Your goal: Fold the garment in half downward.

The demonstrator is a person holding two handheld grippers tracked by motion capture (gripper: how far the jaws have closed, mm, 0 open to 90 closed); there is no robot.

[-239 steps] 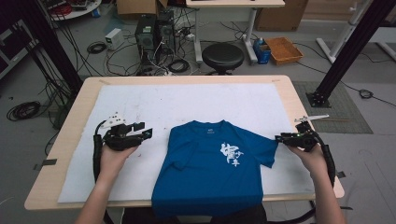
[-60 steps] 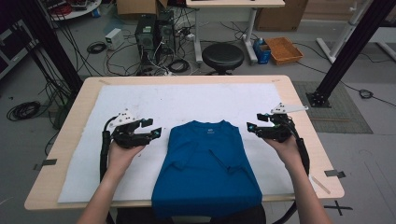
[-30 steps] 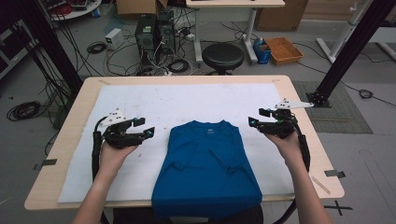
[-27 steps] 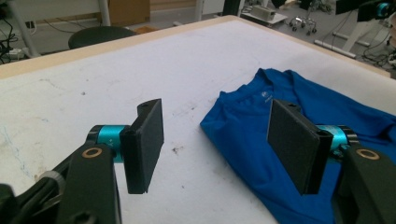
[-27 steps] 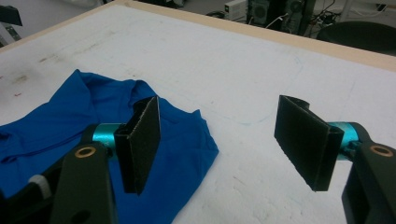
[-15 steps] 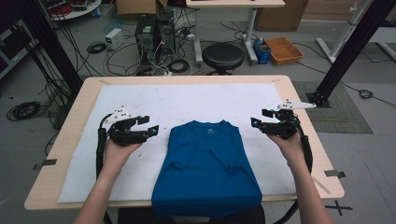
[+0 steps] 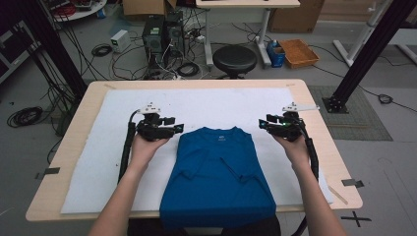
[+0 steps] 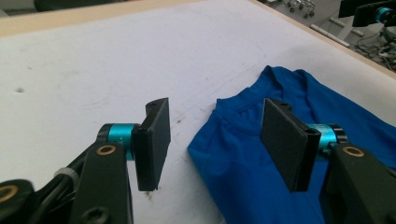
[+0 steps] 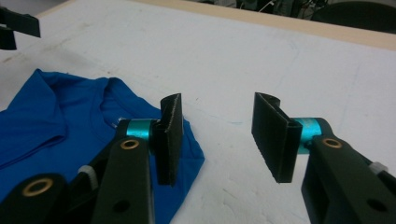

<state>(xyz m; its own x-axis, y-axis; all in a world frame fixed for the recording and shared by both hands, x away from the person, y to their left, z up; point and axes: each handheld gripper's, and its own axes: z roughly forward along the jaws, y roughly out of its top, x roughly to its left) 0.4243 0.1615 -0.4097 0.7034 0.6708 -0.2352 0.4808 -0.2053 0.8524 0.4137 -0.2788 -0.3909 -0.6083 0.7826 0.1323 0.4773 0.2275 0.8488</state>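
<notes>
A blue T-shirt (image 7: 219,177), sleeves folded inward, lies on the white mat (image 7: 98,162) over the worktop (image 7: 59,169). The left gripper (image 7: 178,129) and right gripper (image 7: 263,124) flank its shoulder corners, jaws spread and pinching nothing though they have just been closing, probably to seize the shoulders for the next fold.

High view: dim room, even overhead light, floor and far corners dark; white mat (image 7: 216,105) on the counter (image 7: 74,132) is the brightest patch. Soft, faint shadows under the forearms. Image slightly soft, mild bowing at the edges.

Left gripper view: mat bright and evenly lit, no glare. Black jaws close up, a little blurred; blue T-shirt (image 8: 261,154) fairly crisp.

Right gripper view: same flat light, background along the top edge dark and out of focus
</notes>
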